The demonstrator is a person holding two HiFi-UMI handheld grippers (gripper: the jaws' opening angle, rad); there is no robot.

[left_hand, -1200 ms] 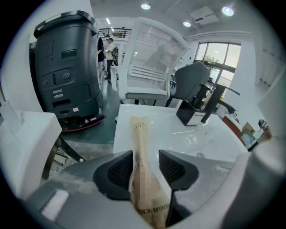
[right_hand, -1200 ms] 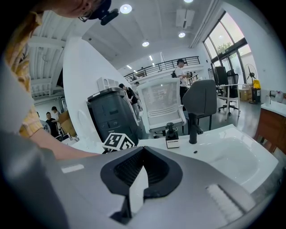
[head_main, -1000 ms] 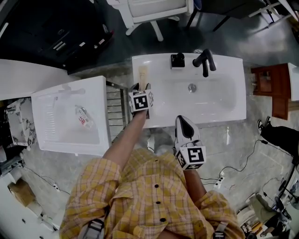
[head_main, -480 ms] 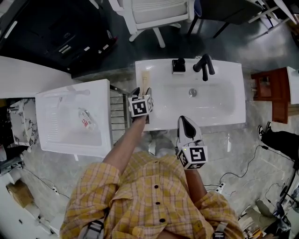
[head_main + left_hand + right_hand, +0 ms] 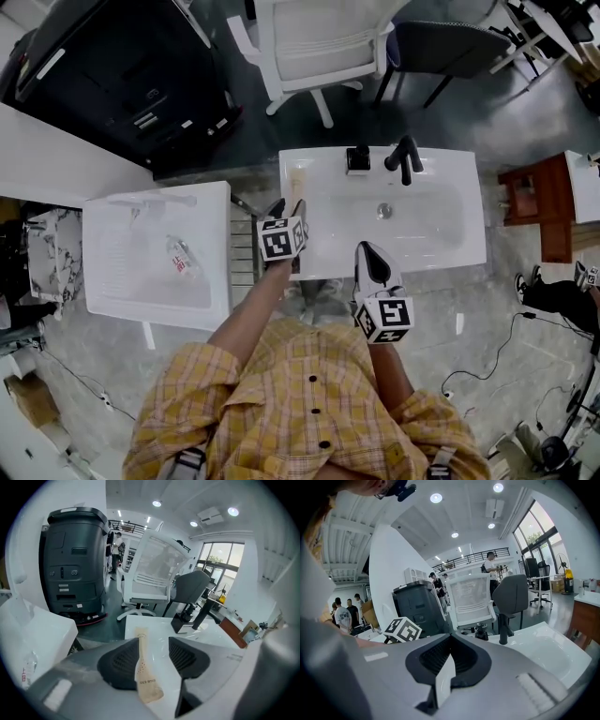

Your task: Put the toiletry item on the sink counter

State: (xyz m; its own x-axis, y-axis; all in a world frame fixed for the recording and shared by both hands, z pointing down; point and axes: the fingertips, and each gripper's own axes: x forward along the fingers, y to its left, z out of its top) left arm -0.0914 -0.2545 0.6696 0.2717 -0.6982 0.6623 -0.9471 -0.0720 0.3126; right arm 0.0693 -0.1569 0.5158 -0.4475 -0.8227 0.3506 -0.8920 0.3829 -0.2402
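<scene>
A large black machine point(image 5: 122, 66) stands at the back of the room, with a white office chair point(image 5: 319, 42) and a dark grey chair point(image 5: 441, 42) beside it. In front of them is the white sink counter point(image 5: 450, 258), with a black faucet point(image 5: 405, 155) and a small black box point(image 5: 357, 157) along its far edge. A second white basin point(image 5: 211, 244) stands to its left, apart from it, and a small clear bottle point(image 5: 178, 258) lies inside. A person in a yellow checked shirt point(image 5: 300, 403) stands at the counter's near edge, holding a gripper in each hand.

The left gripper point(image 5: 286, 204) hovers over the counter's left front corner. Its jaws are spread wide, having just closed a little, and they grip nothing. The toiletry item, a flat beige tube point(image 5: 298, 178), lies on the counter's left ledge just beyond the fingertips, seen through the gap between the jaws, neither pad touching it.

The right gripper point(image 5: 364, 248) is held over the counter's front edge, its jaws closed together and empty
</scene>
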